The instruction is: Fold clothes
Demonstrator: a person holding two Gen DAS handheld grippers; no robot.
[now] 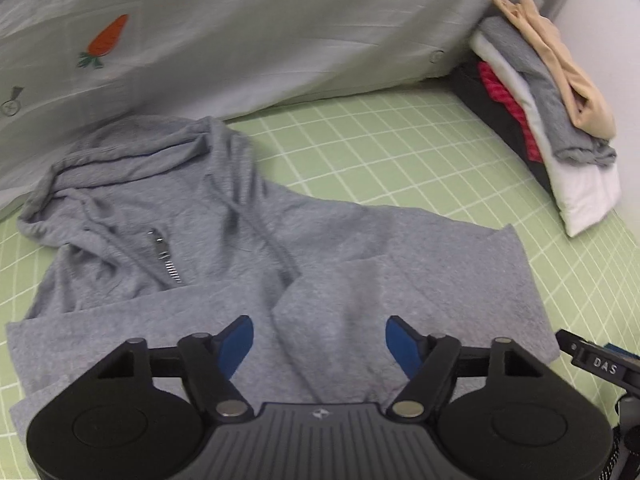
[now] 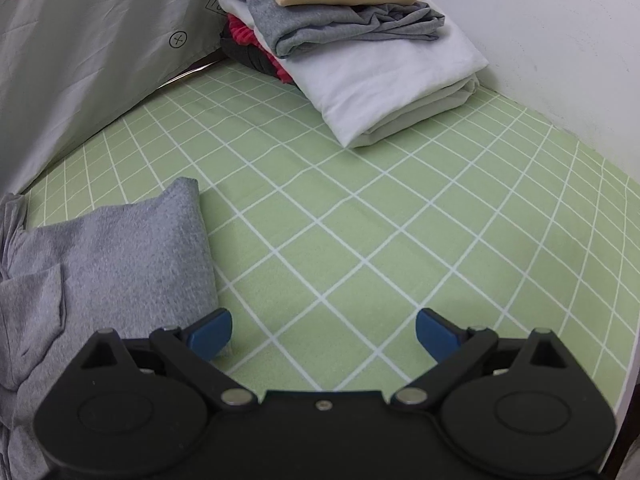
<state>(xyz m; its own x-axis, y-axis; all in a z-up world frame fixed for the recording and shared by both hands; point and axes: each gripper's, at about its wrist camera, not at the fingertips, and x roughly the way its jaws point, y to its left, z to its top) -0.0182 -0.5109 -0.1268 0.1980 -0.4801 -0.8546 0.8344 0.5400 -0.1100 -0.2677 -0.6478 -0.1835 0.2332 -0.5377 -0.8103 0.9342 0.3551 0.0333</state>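
Observation:
A grey zip hoodie point(image 1: 200, 220) lies on the green checked sheet point(image 1: 400, 152), hood towards the back left, both sides folded in over the middle. My left gripper point(image 1: 320, 344) hovers over its lower folded part, blue pads apart, with no cloth pinched between them. In the right wrist view the hoodie's folded right edge point(image 2: 120, 248) fills the lower left. My right gripper point(image 2: 324, 332) stands open over bare sheet point(image 2: 360, 220), its left pad just beside that edge. A black part of the right gripper point(image 1: 600, 364) shows at the lower right of the left wrist view.
A stack of folded clothes point(image 1: 540, 100), beige on top, then grey, white, red and black, sits at the back right point(image 2: 352, 40) against a white wall point(image 2: 540, 32). A pale grey duvet with a carrot print point(image 1: 240, 32) rises behind the hoodie.

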